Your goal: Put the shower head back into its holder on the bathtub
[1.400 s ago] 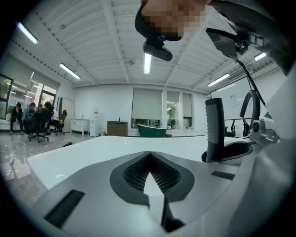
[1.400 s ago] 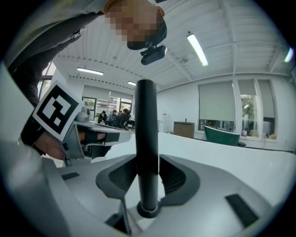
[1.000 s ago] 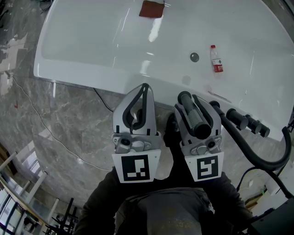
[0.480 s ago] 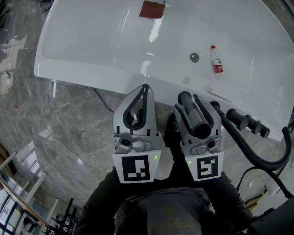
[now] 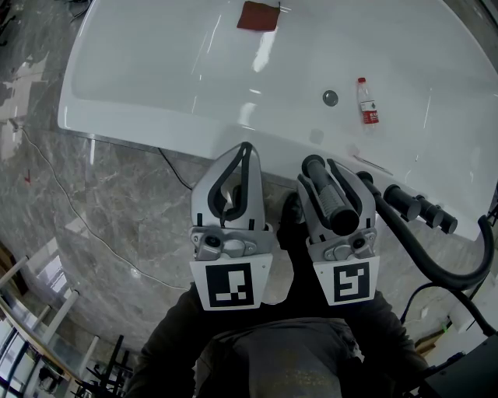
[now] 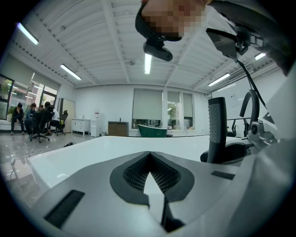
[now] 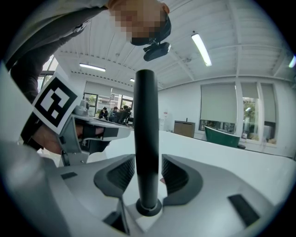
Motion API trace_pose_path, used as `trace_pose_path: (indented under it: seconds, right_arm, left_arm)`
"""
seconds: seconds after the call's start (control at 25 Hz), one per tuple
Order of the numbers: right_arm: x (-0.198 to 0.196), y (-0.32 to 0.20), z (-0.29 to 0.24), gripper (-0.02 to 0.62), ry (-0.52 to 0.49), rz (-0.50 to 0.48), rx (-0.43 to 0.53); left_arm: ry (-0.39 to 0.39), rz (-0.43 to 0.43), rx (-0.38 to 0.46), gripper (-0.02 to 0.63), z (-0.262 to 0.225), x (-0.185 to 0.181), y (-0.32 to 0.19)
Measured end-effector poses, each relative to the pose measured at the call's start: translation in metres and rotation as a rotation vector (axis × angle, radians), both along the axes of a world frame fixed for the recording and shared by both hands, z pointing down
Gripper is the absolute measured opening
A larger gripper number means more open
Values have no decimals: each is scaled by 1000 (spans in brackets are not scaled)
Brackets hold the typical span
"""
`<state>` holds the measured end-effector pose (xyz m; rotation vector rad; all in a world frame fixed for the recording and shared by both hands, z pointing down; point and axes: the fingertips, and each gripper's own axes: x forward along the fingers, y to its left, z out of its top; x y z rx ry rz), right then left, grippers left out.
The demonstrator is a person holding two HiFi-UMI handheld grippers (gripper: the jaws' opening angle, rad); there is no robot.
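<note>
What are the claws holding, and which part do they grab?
The right claw grips the black shower head by its straight handle. The left claw is shut on nothing.

Red-brown cloth (image 5: 257, 15) lies flat at the far side of the bathtub (image 5: 156, 70). A small clear bottle (image 5: 366, 100) with a red label and cap lies just beside the round drain (image 5: 330, 98). Grey marble floor (image 5: 101, 202) has a thin cable (image 5: 70, 206) running across it. Background: seated people (image 6: 32, 121), a green tub (image 6: 155, 132), and a ceiling strip light (image 6: 148, 62).
</note>
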<state>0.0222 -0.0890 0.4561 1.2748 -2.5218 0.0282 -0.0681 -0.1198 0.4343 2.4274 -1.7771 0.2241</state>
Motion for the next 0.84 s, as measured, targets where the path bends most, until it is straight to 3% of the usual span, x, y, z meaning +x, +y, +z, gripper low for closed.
trace_pose_path:
  seconds: [0.84]
  right_arm:
    - [-3, 0, 3, 183, -3, -14, -6]
  left_arm:
    - [0, -1, -6, 2, 2, -1, -2]
